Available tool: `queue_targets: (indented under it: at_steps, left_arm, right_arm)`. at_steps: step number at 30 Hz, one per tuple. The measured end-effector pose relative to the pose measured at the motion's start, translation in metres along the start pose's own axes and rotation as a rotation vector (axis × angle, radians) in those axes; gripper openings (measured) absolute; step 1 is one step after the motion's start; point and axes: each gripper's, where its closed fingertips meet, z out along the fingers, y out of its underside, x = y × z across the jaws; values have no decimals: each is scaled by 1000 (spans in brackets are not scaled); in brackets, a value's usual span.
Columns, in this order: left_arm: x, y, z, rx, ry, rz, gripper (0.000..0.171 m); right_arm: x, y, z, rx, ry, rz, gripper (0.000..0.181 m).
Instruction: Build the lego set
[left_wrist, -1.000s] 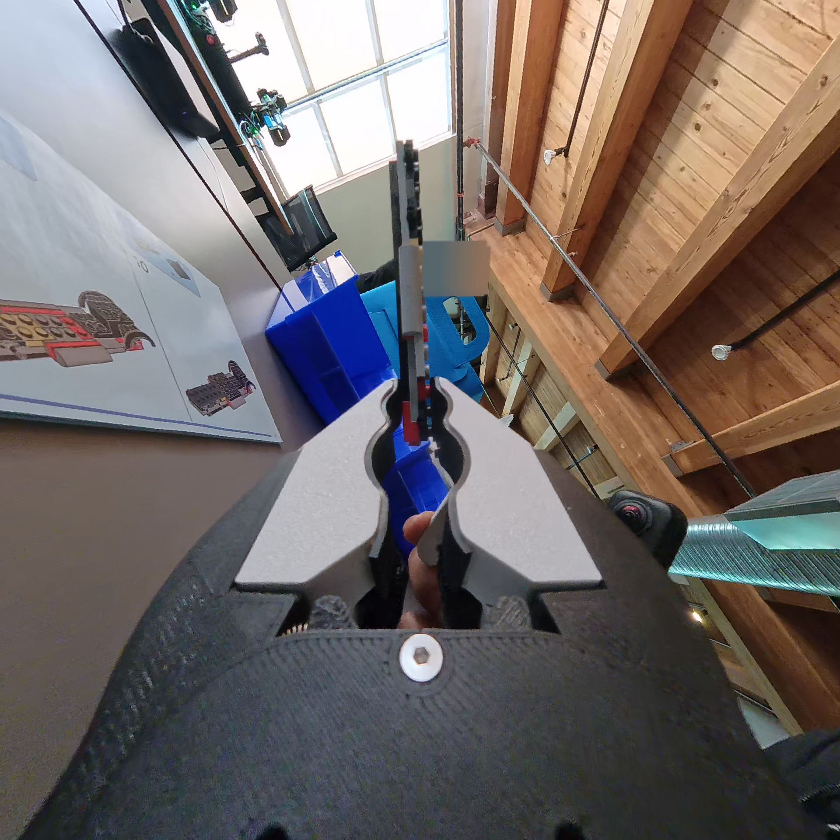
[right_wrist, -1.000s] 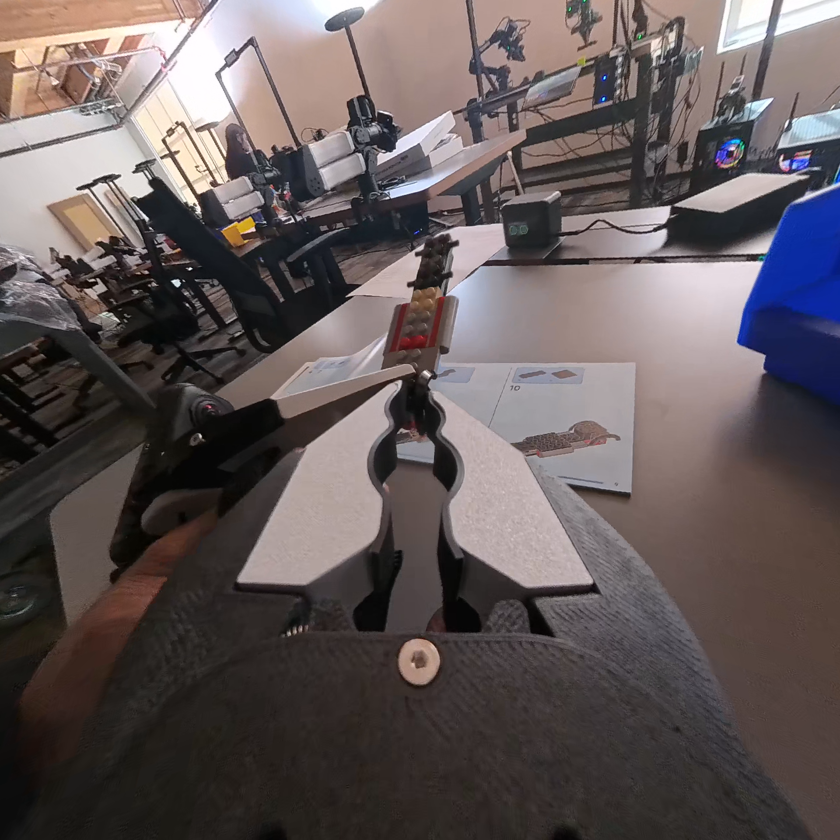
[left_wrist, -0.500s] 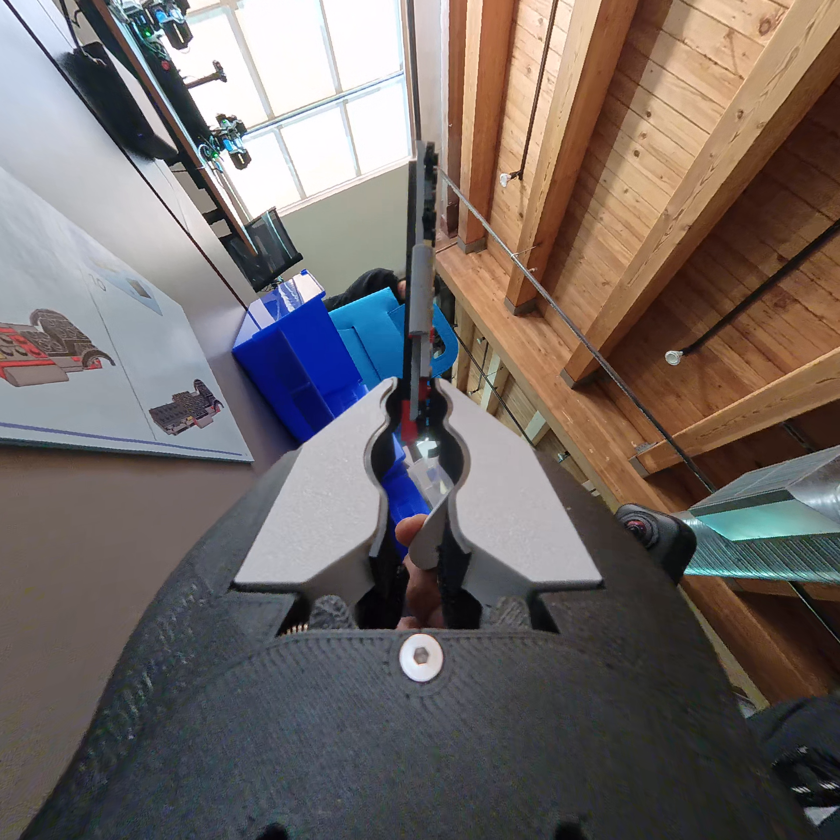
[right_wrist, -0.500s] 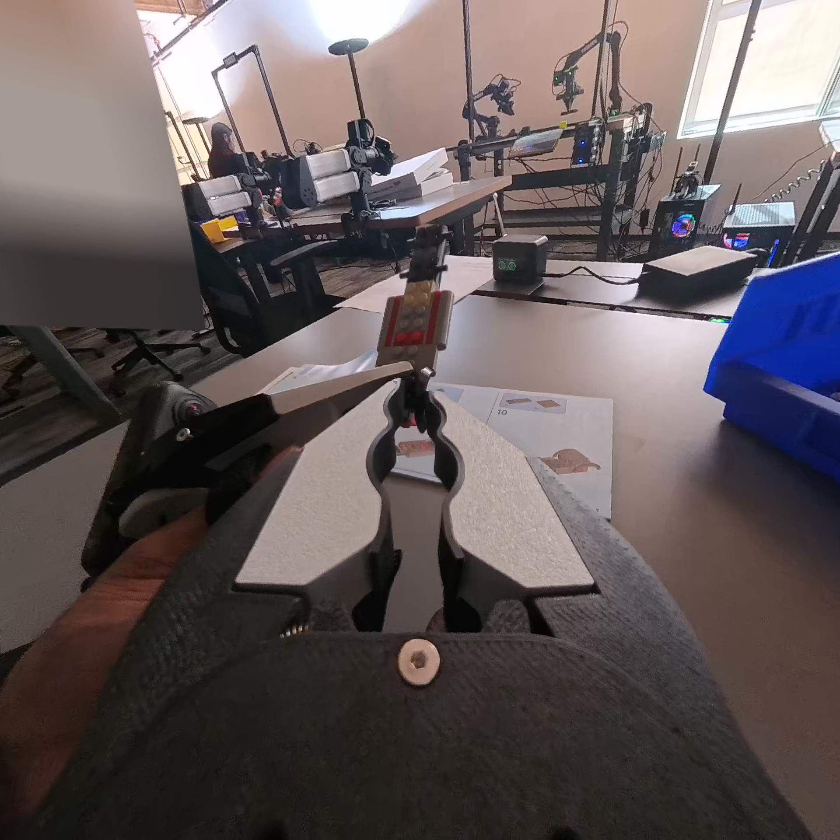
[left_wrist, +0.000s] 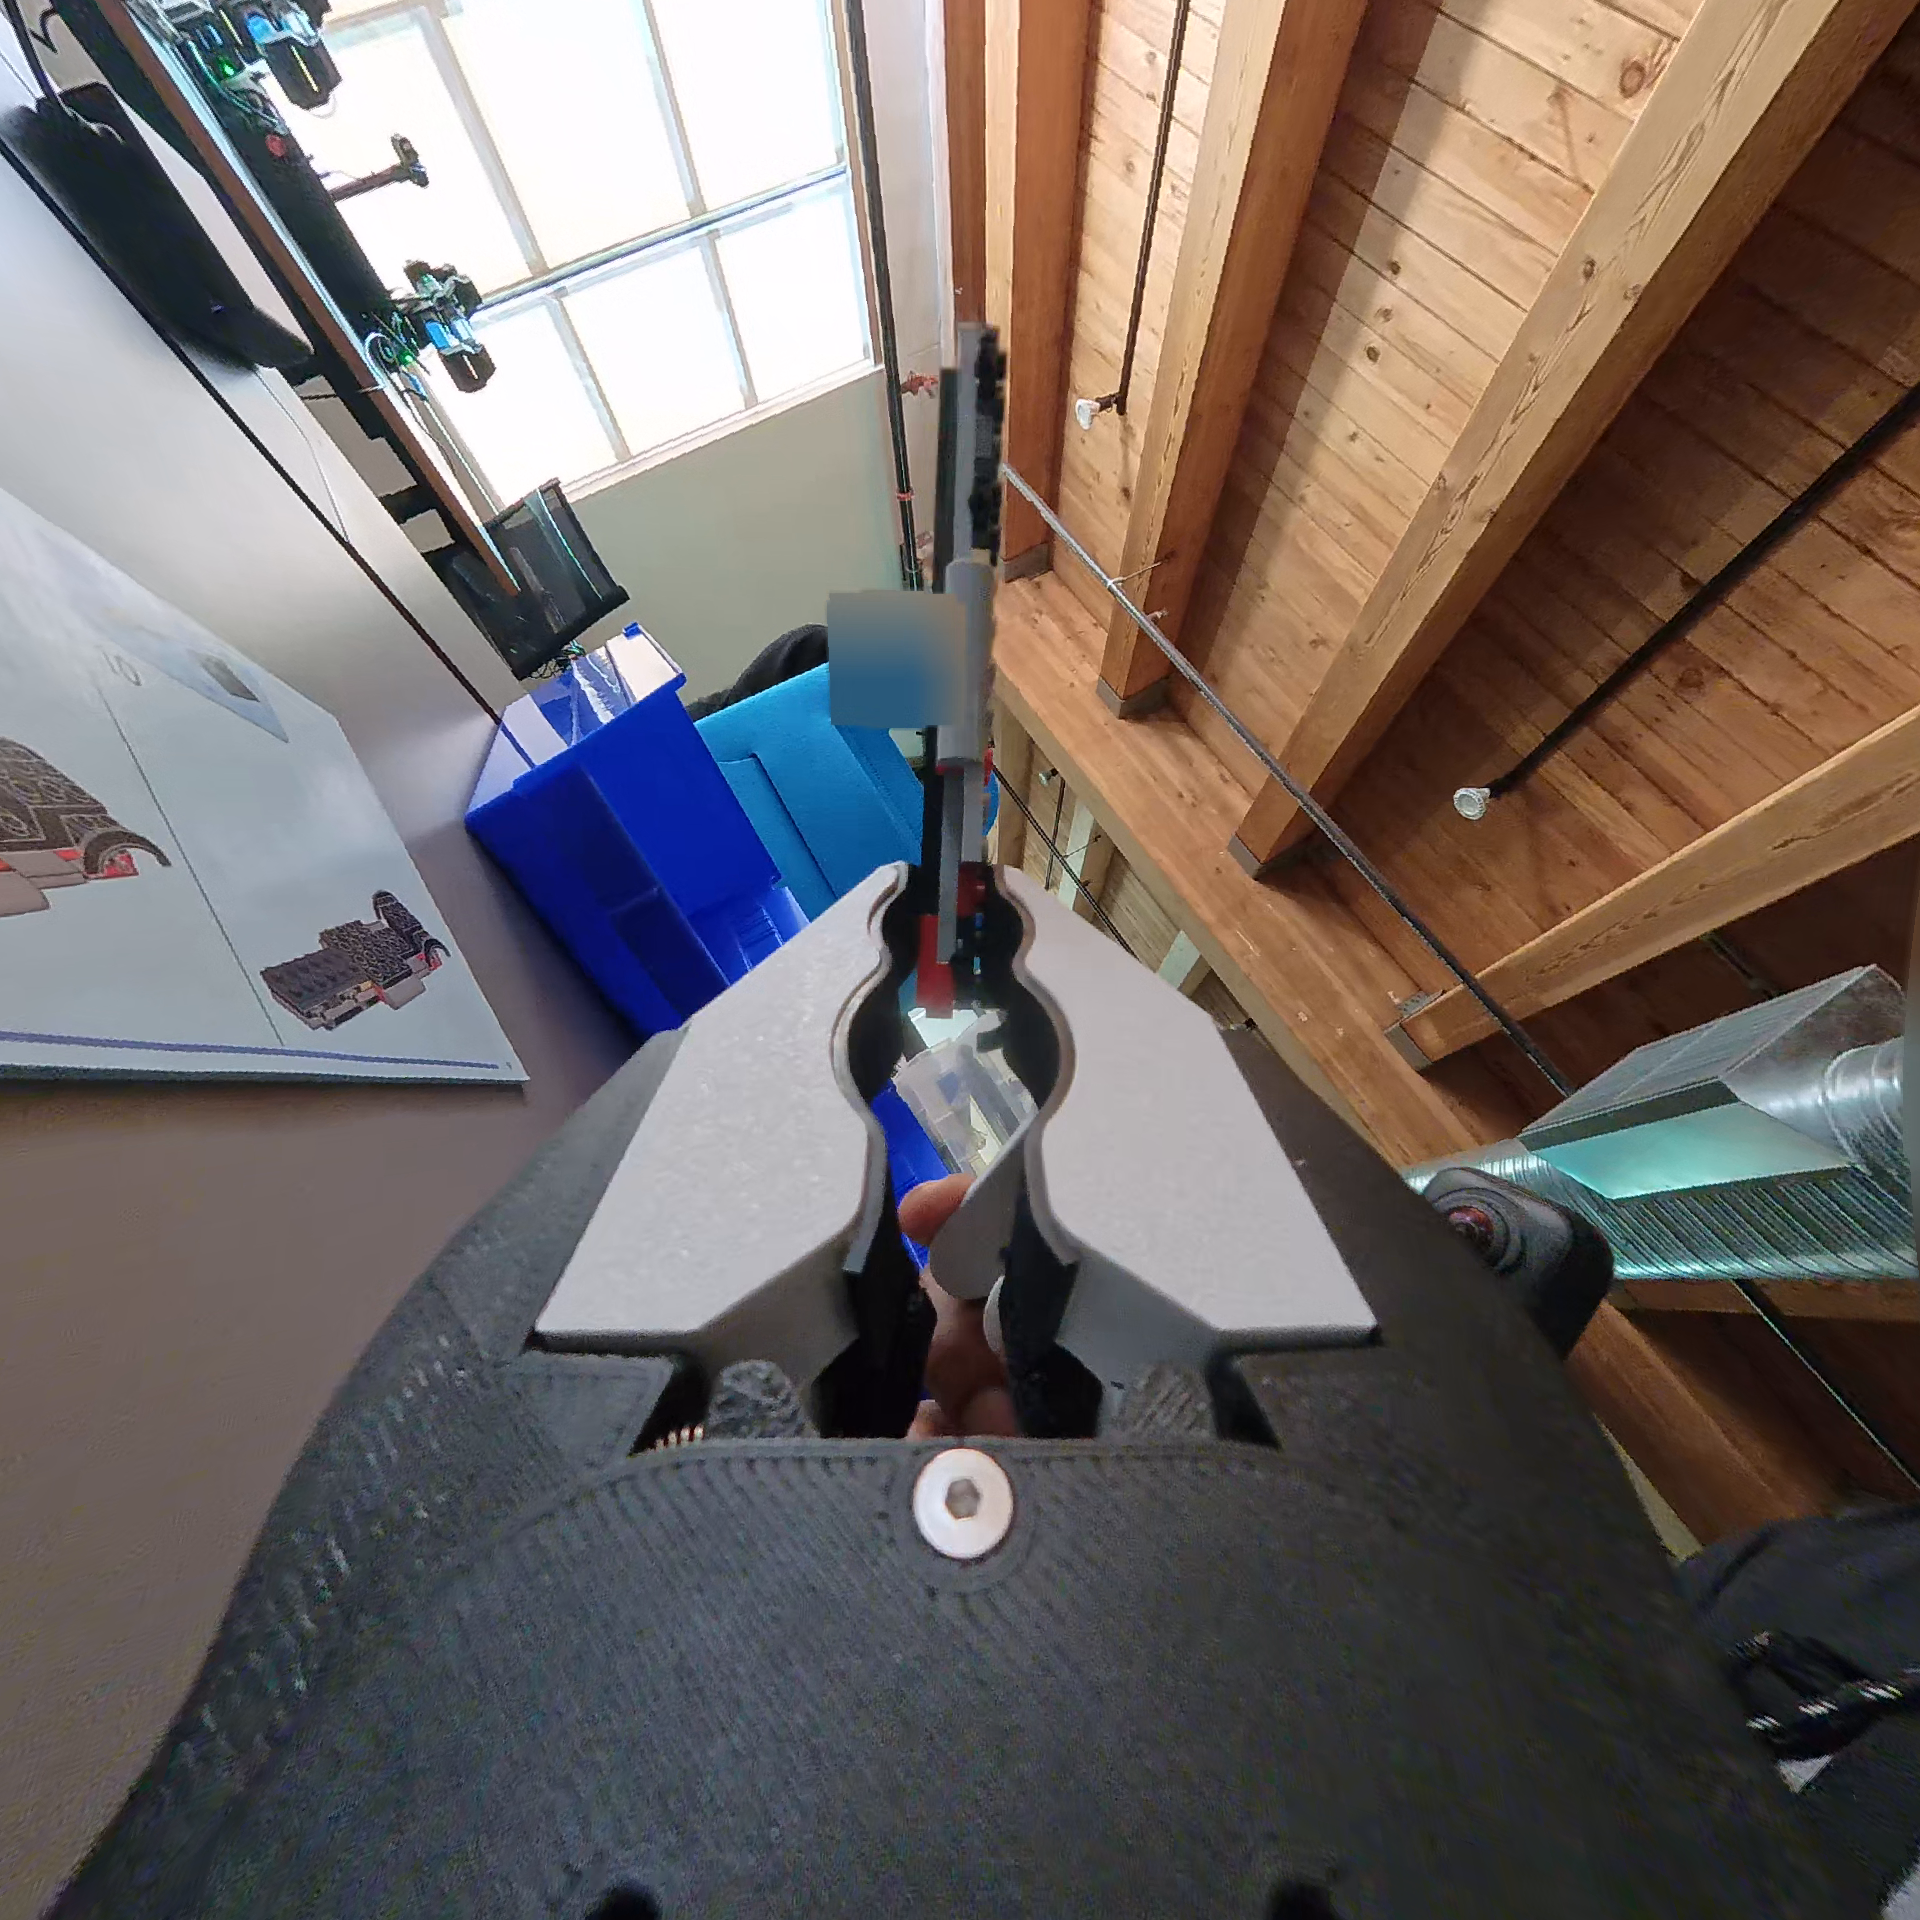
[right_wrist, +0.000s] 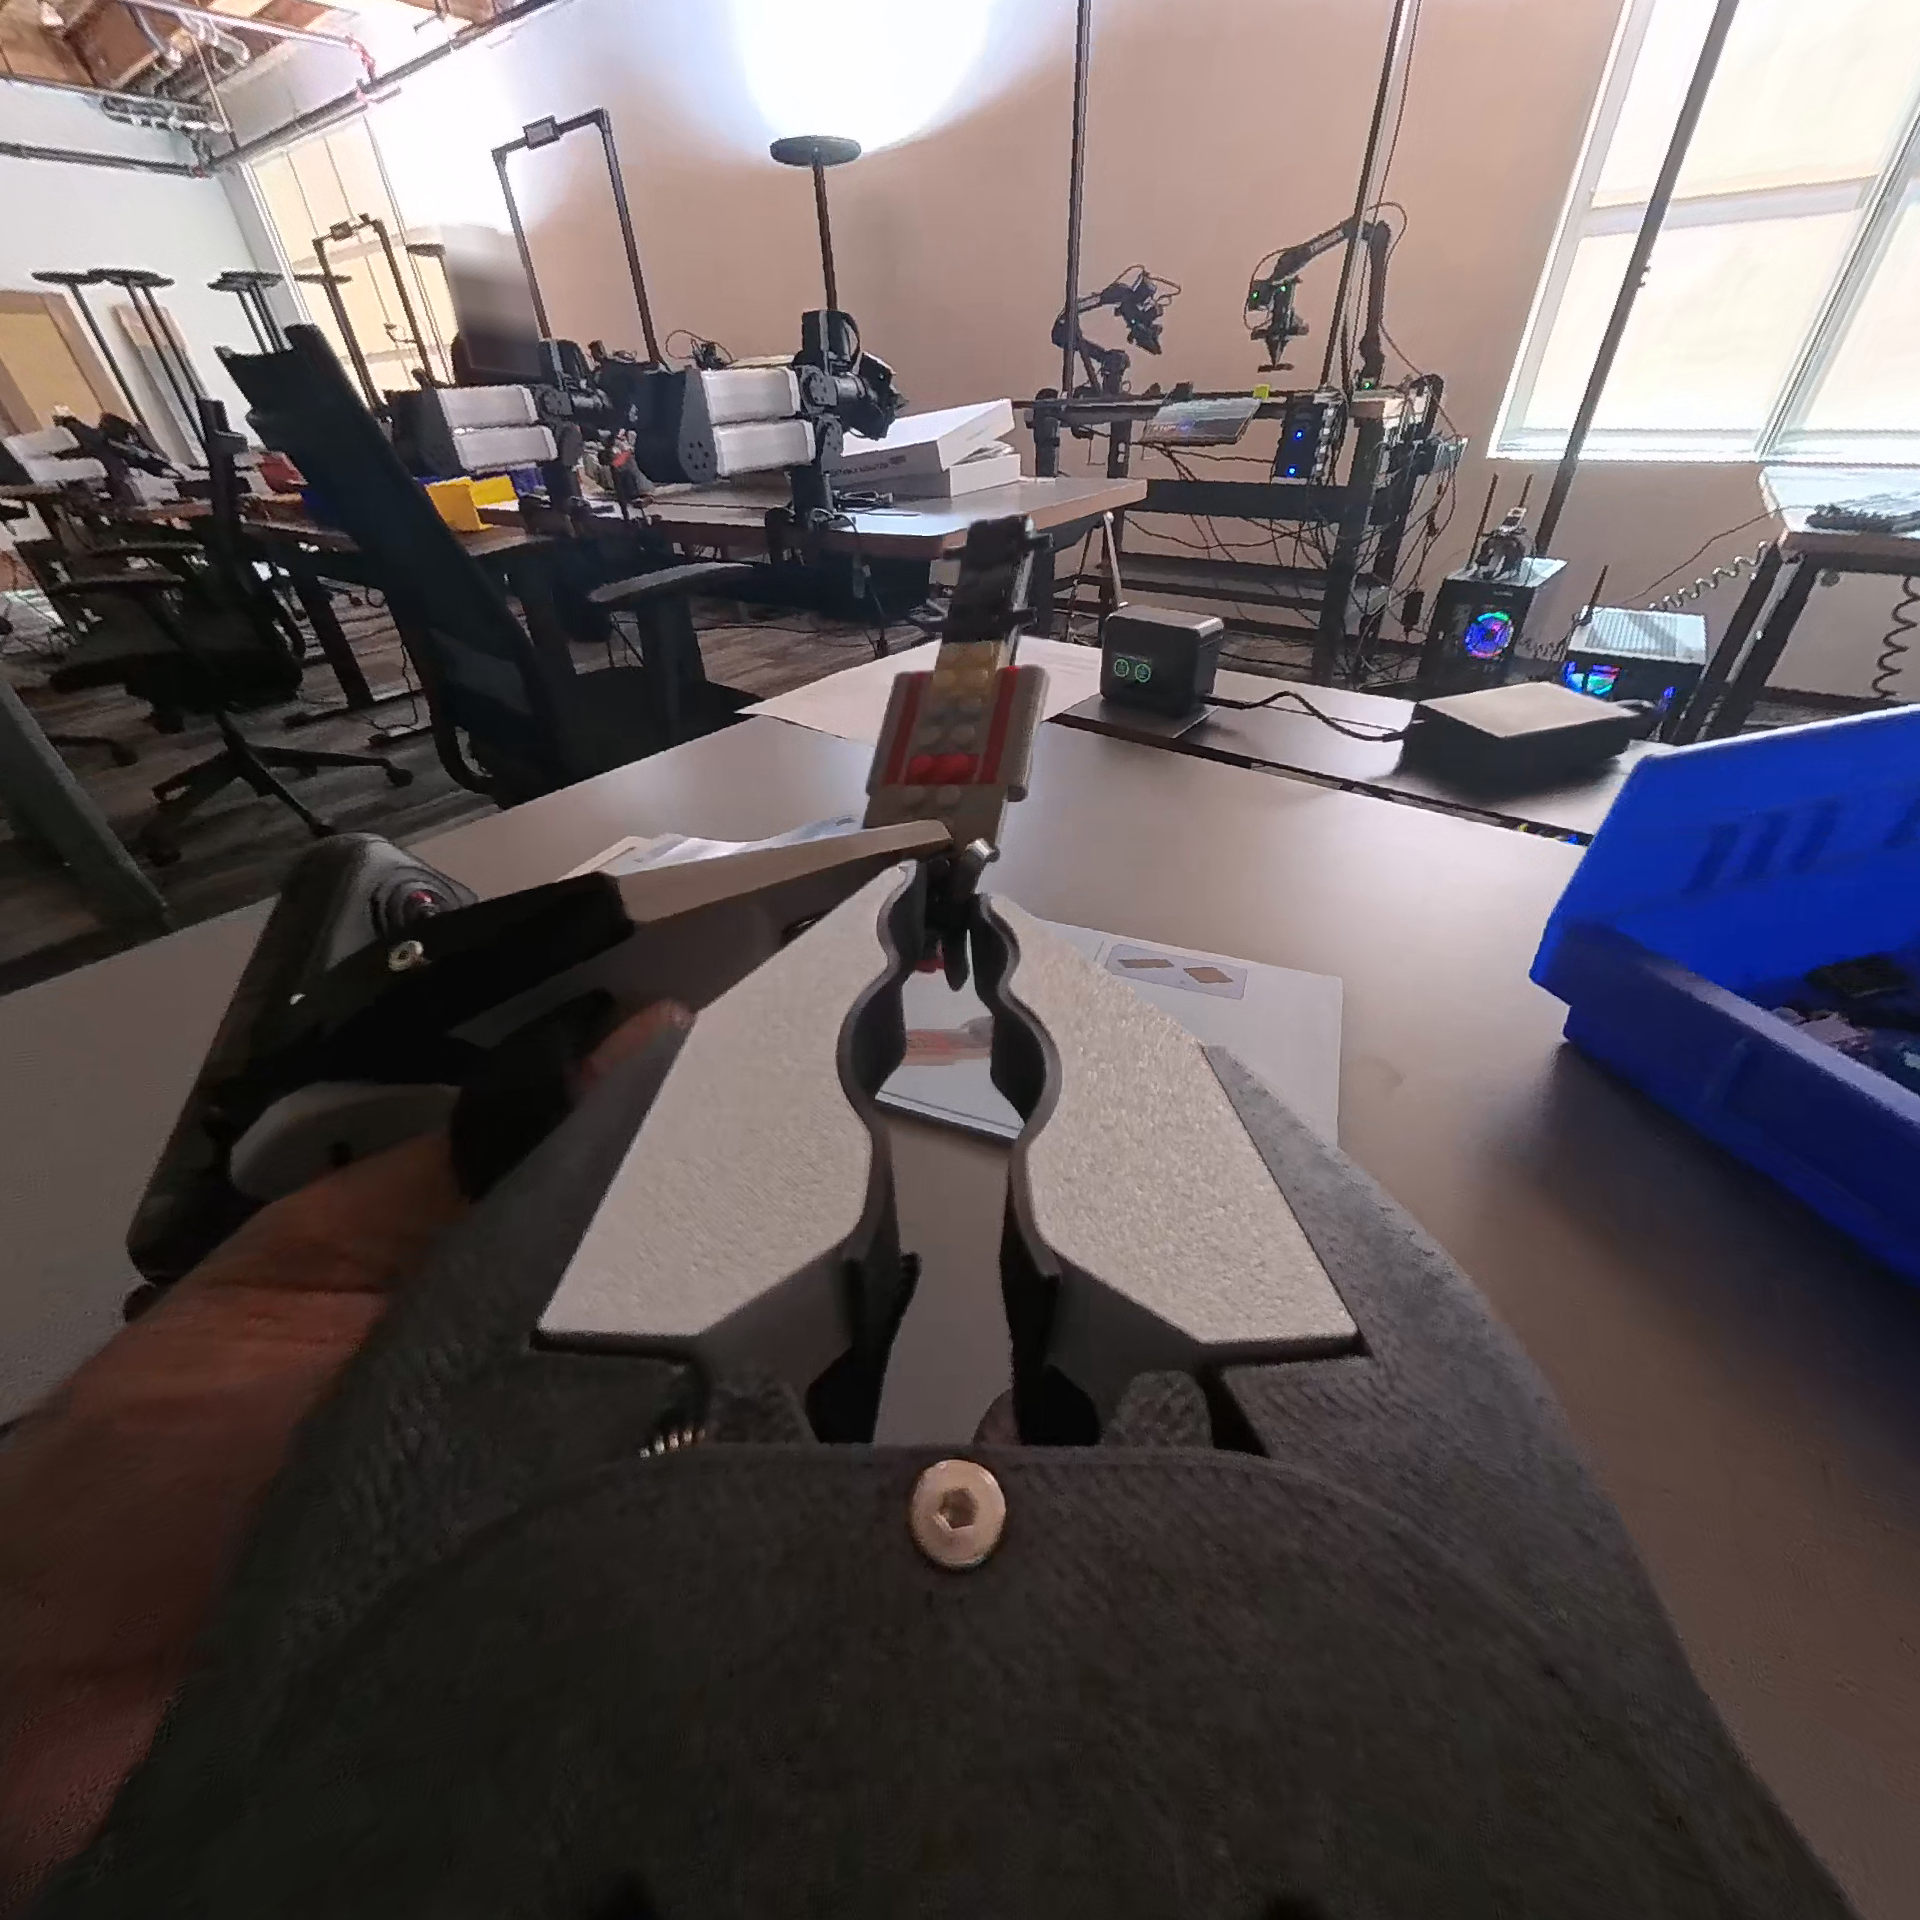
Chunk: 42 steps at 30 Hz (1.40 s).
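The lego model (right_wrist: 954, 743) is a long narrow build of grey, red, tan and black pieces, held up in the air above the table. In the left wrist view it (left_wrist: 966, 644) stands edge-on. My left gripper (left_wrist: 951, 904) is shut on its near end. It reaches in from the left in the right wrist view (right_wrist: 920, 840). My right gripper (right_wrist: 951, 914) is shut on a small dark and red part at the model's underside. One of its fingers (left_wrist: 971, 1242) shows through the left gripper's gap, with a person's fingertip beside it.
An open instruction booklet (right_wrist: 1226, 982) lies on the dark table (right_wrist: 1351, 883) below the model; it also shows in the left wrist view (left_wrist: 208, 883). A blue parts bin (right_wrist: 1745, 935) stands at the right. A small black box (right_wrist: 1158, 644) and office chair (right_wrist: 416, 623) are beyond. Only a small space, under 4 cm, lies between the two pairs of fingers.
Both grippers have stayed shut on the model while turning together. The right wrist view has swung right and up, so the booklet sits lower and the window now shows.
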Motion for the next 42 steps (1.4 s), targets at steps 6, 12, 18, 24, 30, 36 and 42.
queue_targets:
  at_steps: [6,12,18,24,30,36,42]
  left_arm:
    - [2,0,0,2,17,-2,10]
    - [7,-1,-1,12,54,-19,10]
    - [9,-2,-1,23,74,-20,11]
    - [12,-1,-1,8,91,-12,11]
    - [15,0,0,-15,110,0,11]
    - [17,0,1,-27,129,7,11]
    - [22,-1,1,-33,131,70,11]
  right_arm:
    - [-2,-1,-1,13,3,-37,11]
    - [-3,-4,-3,31,-5,-36,11]
    - [-4,-5,-3,44,-3,-39,11]
    - [-5,-8,-4,46,-14,-32,10]
    - [-5,-9,-5,33,-33,-34,11]
    - [-5,-11,-7,26,-40,-36,10]
    - [-7,-14,-8,16,-48,-21,10]
